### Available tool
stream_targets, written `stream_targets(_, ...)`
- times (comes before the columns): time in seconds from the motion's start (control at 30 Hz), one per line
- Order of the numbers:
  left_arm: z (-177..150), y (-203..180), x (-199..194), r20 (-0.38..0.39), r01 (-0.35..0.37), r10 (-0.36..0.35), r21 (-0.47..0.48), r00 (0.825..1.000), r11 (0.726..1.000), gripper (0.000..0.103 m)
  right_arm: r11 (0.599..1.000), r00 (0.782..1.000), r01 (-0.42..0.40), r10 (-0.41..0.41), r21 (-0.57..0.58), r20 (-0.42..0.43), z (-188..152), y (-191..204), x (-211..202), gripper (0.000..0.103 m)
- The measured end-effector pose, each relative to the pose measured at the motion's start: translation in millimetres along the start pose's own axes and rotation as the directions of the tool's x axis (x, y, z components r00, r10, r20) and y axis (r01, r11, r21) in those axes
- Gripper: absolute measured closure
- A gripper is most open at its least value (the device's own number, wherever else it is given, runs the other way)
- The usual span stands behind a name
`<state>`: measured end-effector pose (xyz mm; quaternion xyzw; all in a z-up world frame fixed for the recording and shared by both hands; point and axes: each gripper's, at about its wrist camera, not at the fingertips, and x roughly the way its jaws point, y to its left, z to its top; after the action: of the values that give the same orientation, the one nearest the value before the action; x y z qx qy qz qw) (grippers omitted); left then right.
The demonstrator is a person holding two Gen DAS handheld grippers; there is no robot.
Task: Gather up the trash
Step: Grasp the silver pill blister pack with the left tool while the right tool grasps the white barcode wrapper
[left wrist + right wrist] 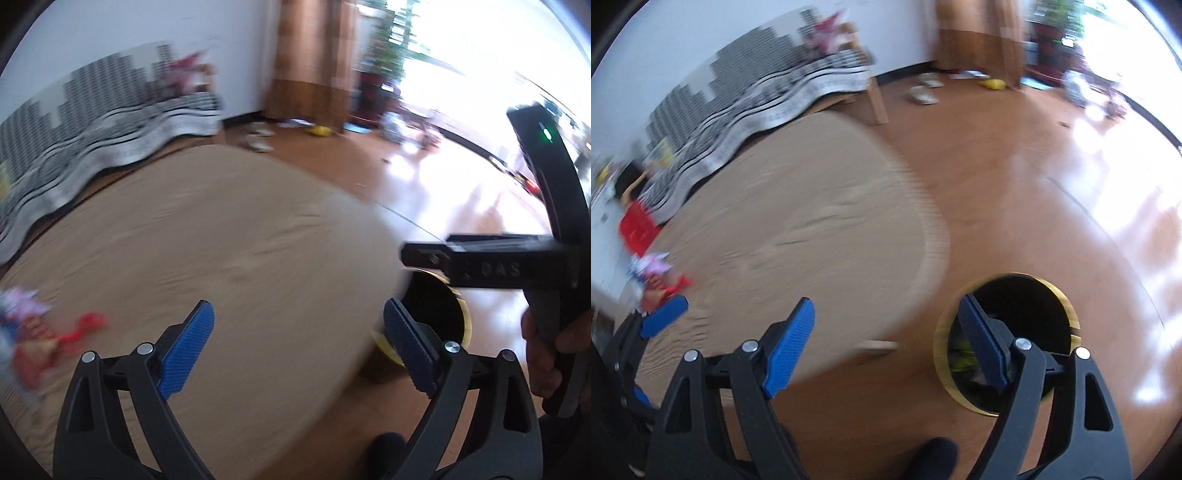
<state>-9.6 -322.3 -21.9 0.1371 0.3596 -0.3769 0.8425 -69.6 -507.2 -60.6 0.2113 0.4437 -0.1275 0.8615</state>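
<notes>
Crumpled colourful wrappers (26,332) lie at the left edge of the round tan table (221,240). My left gripper (299,343) hangs open over the table's near part with nothing between its blue pads. A yellow-rimmed bin (466,321) with a black liner stands on the floor to the table's right. In the right wrist view my right gripper (886,343) is open and empty, its right finger over the bin (1067,306). Something yellow-green (962,354) lies inside the bin. The wrappers (652,273) sit far left, near a left gripper fingertip (663,315). Both views are blurred.
A bench with a black-and-white striped cover (757,99) stands behind the table. A red object (637,225) sits at the far left. The wooden floor (1015,166) stretches right, sunlit. Slippers (923,94), a curtain (310,59) and plants line the back. A hand (546,350) holds the right gripper's handle.
</notes>
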Motion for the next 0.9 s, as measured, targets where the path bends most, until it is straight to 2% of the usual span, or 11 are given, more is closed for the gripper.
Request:
stream_targets(0.1, -11, 62, -23, 0.005, -0.100, 0.101, -0.079, 0.995, 0.992, 0.013, 0.996, 0.999, -0.046, 0.044, -0.073, -0.025, 8, 57, 18, 0.025)
stream_targets(0.17, -20, 105, -42, 0.005, -0.171, 0.174, -0.143, 0.985, 0.975, 0.013, 0.988, 0.997, -0.074, 0.069, -0.134, -0.042, 10, 102, 31, 0.025)
stream_targets(0.27, -39, 168, -68, -0.016, -0.255, 0.260, -0.258, 0.965, 0.932, 0.013, 0.972, 0.992, -0.119, 0.106, -0.203, -0.074, 7, 158, 47, 0.025)
stream_targets(0.33, -54, 208, -83, -0.049, -0.315, 0.317, -0.330, 0.947, 0.890, 0.013, 0.959, 0.988, -0.143, 0.125, -0.243, -0.089, 6, 188, 56, 0.025)
stream_targets(0.43, -75, 253, -96, -0.107, -0.401, 0.391, -0.385, 0.914, 0.831, 0.013, 0.936, 0.984, -0.167, 0.141, -0.309, -0.105, -1, 234, 69, 0.025)
stream_targets(0.53, -88, 288, -97, -0.147, -0.423, 0.402, -0.452, 0.904, 0.786, 0.013, 0.924, 0.982, -0.177, 0.144, -0.339, -0.121, -5, 258, 79, 0.025)
stream_targets(0.67, -99, 320, -90, -0.168, -0.396, 0.368, -0.551, 0.915, 0.734, 0.013, 0.919, 0.978, -0.191, 0.150, -0.346, -0.142, -5, 275, 94, 0.025)
stream_targets(0.8, -104, 337, -74, -0.199, -0.380, 0.329, -0.594, 0.923, 0.709, 0.013, 0.918, 0.976, -0.196, 0.150, -0.344, -0.157, -4, 285, 104, 0.025)
stream_targets(0.9, -103, 338, -66, -0.205, -0.376, 0.318, -0.591, 0.926, 0.713, 0.017, 0.916, 0.976, -0.198, 0.149, -0.349, -0.162, -3, 289, 108, 0.025)
